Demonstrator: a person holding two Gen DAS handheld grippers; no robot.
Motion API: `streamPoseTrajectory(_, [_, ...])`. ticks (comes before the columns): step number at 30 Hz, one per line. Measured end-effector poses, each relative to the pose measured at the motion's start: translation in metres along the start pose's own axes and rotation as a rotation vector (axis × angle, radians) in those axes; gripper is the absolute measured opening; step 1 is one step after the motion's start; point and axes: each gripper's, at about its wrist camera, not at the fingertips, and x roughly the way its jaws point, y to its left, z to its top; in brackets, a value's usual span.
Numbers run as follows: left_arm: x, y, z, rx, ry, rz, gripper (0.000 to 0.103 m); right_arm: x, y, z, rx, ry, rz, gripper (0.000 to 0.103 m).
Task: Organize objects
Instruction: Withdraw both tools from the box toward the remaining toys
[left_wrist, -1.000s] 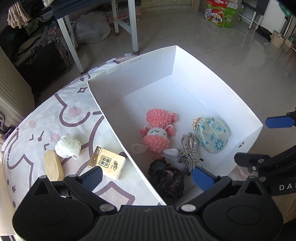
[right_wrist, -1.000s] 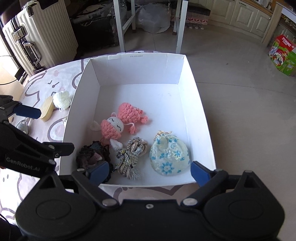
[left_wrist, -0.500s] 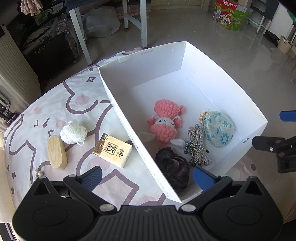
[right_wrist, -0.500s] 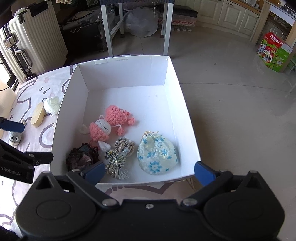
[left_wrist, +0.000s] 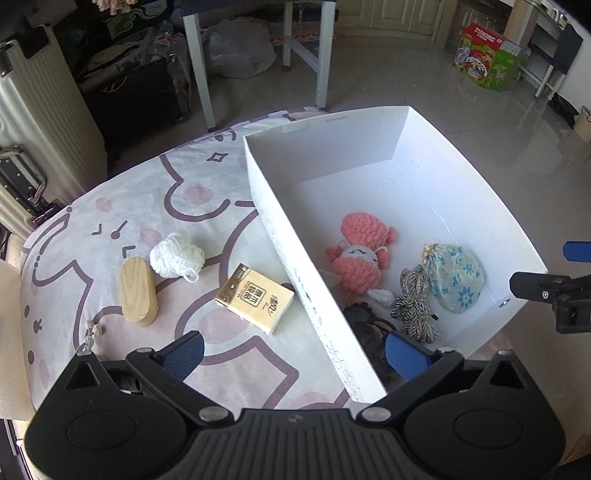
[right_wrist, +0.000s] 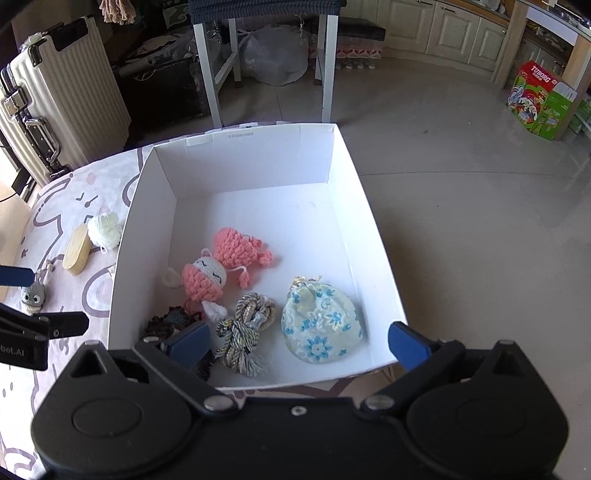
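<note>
An open white box (left_wrist: 273, 221) on a patterned tablecloth (left_wrist: 177, 177) holds a pink crochet doll (left_wrist: 360, 254), a blue-flowered pouch (left_wrist: 456, 277), a knotted rope (left_wrist: 413, 302) and a dark crochet piece (left_wrist: 365, 317). Left of the box lie a yellow tissue pack (left_wrist: 255, 297), a white yarn ball (left_wrist: 177, 254) and a wooden block (left_wrist: 137, 290). A small grey toy (right_wrist: 33, 293) lies further left. My left gripper (left_wrist: 293, 352) hangs open over the box's left wall, holding nothing. My right gripper (right_wrist: 297, 339) is open wide above the box's near end, over the rope (right_wrist: 245, 328) and pouch (right_wrist: 321, 325).
A cream suitcase (right_wrist: 55, 96) stands beyond the table's left side. White table legs (right_wrist: 207, 74), a plastic bag (right_wrist: 273, 55) and a green carton (right_wrist: 543, 99) stand on the tiled floor (right_wrist: 461, 184). The box's right wall reaches the table's edge.
My left gripper has slid left from over the box toward the cloth, so the tissue pack, yarn and block sit nearer the view's middle. The right gripper's jaws stand slightly wider.
</note>
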Motion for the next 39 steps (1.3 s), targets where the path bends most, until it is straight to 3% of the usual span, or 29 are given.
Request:
streamPoseTrajectory(17, [-0.021,0.110,-0.029,-0.248,-0.087,0.120,0.103,0.014,0.090,0.028,-0.100,-0.053,0.093,0.103])
streamPoseTrajectory(22, [-0.029,0.137,-0.041,-0.295,-0.104,0.118,0.103,0.020,0.112,0.032,-0.115,-0.062,0.128,0.103])
streamPoseTrajectory(31, [-0.040,0.169,-0.053,-0.329,-0.127,0.144,0.103,0.018,0.148,0.038,-0.160,-0.118,0.195,0.103])
streamPoseTrajectory(39, [-0.037,0.178,-0.049,-0.295,-0.124,0.168,0.103,0.018,0.169,0.039,-0.199,-0.148,0.219,0.103])
